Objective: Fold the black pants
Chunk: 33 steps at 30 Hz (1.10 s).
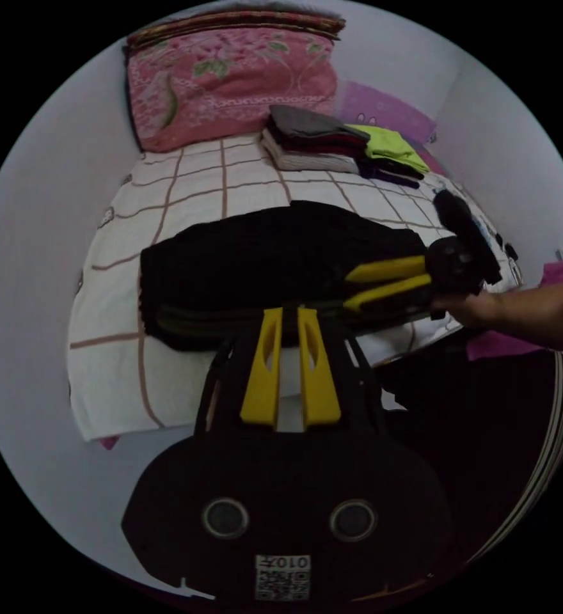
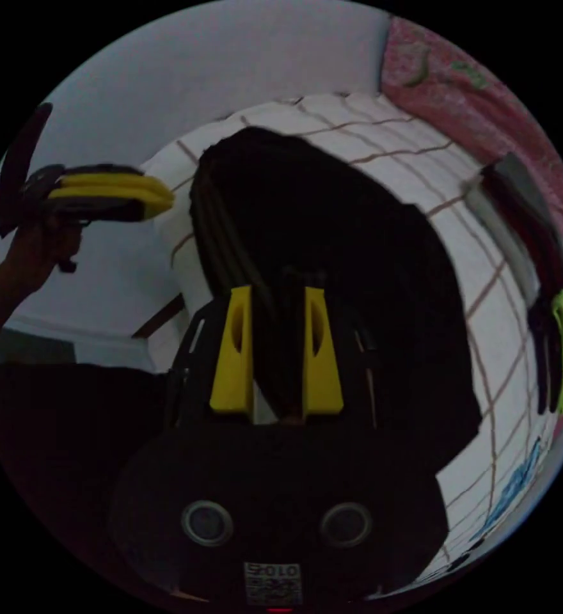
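My left claw (image 1: pixel 289 311), seen in the left gripper view, hangs at the near edge of the folded black pants (image 1: pixel 275 256) on the white checked bedsheet (image 1: pixel 185 185), jaws narrow; whether they pinch cloth I cannot tell. Past it lie the pink floral blanket (image 1: pixel 230 77) and the stack of folded clothes (image 1: pixel 320 141). The right gripper view shows my right claw (image 2: pixel 276 291) with cloth between its jaws; contact is too dark to judge.

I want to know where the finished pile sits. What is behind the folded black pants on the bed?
Behind the folded black pants, a stack of folded clothes lies on the checked white sheet, with a pink floral blanket against the wall. The sheet under the pants is covered.
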Motion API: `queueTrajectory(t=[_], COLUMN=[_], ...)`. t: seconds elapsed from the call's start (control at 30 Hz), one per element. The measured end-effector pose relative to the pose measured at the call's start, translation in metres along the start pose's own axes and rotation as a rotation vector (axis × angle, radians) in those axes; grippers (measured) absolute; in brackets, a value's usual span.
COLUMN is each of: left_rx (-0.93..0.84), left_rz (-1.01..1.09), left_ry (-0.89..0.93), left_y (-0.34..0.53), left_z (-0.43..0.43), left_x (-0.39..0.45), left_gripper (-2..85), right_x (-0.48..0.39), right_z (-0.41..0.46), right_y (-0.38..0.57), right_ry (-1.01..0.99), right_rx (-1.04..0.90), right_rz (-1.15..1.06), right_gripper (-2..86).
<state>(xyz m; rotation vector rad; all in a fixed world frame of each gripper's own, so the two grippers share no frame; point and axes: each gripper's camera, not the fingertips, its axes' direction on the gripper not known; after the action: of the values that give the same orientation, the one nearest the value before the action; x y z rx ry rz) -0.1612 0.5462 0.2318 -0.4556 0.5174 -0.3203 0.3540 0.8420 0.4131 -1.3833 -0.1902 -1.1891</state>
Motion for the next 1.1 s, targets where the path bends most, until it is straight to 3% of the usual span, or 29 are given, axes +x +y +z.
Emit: queueTrajectory(t=[0.2,0.4,0.6,0.93,1.1], left_rx=[-0.044,-0.046,-0.176,-0.265,-0.226], left_rz=[0.021,0.040,0.000,-0.116,-0.013], left_ry=[0.120,0.180,0.218,0.292,0.221], left_y=[-0.045,-0.101,-0.138,-0.161,-0.170], left_z=[0.040,0.076,0.126,0.165,0.157], left_x=[-0.010,-0.007,-0.005,-0.021,-0.011], left_gripper=[8.0,11.0,12.4,9.0,5.5], right_x=[0.043,0.130,0.175,0.267,0.274], right_z=[-0.071,-0.099,-0.104,-0.058,-0.046], right_y=[0.042,0.118,0.141,0.154,0.163], right_ry=[-0.006,0.160,0.317,-0.012,-0.104], right_rx=[0.210,0.107,0.047,0.062,0.093], right_rz=[0.080,0.364,0.390,0.690,0.826], right_gripper=[9.3,8.9,10.6,11.4,9.5])
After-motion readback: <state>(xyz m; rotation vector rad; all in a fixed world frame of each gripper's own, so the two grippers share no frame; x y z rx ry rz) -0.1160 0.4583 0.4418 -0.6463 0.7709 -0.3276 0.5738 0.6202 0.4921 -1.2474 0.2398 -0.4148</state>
